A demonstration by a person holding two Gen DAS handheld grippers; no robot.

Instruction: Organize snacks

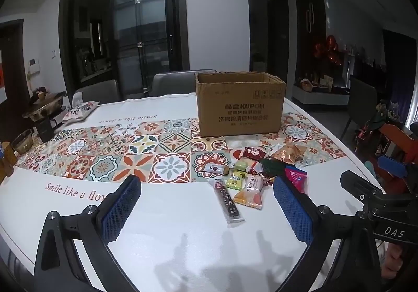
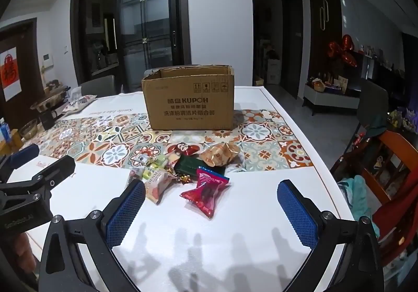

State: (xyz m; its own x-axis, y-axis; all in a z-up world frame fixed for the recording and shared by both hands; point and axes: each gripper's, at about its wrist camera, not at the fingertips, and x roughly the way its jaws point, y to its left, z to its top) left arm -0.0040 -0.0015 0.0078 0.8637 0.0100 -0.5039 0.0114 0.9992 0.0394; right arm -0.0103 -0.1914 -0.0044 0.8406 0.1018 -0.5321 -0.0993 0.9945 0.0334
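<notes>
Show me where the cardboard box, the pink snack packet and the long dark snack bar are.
cardboard box (image 2: 189, 106): right wrist view, printed front wall.
pink snack packet (image 2: 206, 191): right wrist view, middle of the wrapper.
long dark snack bar (image 1: 227, 202): left wrist view, middle of its length.

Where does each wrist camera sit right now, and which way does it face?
Left wrist: on the left gripper, low over the table, facing the cardboard box; its open blue fingers and the right gripper show.
Right wrist: on the right gripper, facing the same way; the pink snack pack lies ahead.
Shared: box, snack pile, table.
</notes>
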